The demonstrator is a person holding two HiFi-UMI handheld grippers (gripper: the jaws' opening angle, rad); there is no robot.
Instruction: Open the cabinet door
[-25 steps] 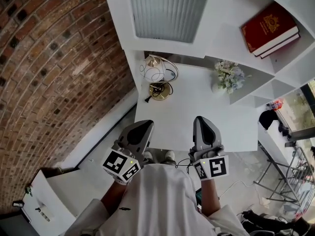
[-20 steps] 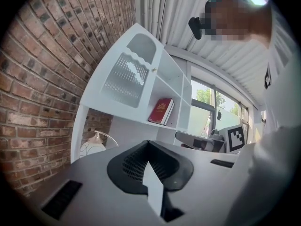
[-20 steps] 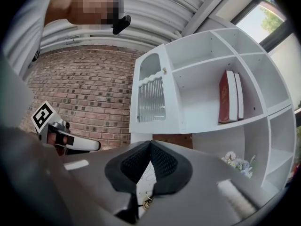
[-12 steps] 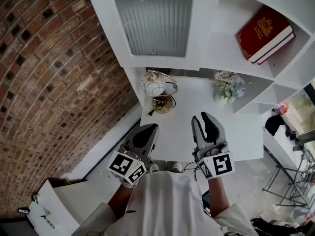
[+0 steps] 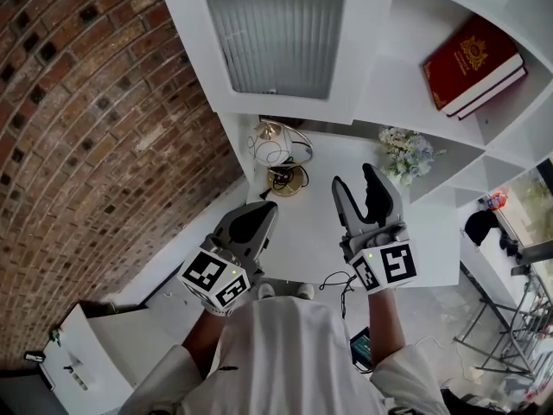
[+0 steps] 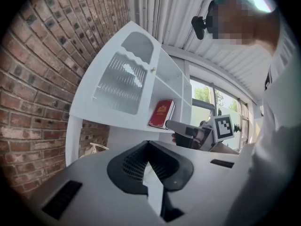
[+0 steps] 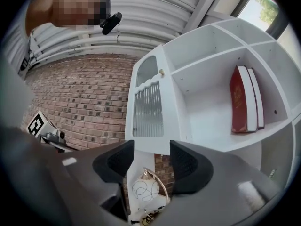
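two grippers face the closed cabinet door [image 5: 276, 33]: left gripper [image 5: 257, 213] jaws clenched together, empty; right gripper [image 5: 356, 180] jaws opening, nothing between them (door and its knob [image 7: 161, 72] lie beyond and above those jaws, untouched).

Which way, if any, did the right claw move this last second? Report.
Yes. The right claw moved up the head view, from well below the flowers to level with them. Its jaws are opening, empty.

Lamp [image 5: 278, 152], flowers [image 5: 404, 153] beneath cabinet door [image 5: 275, 33]
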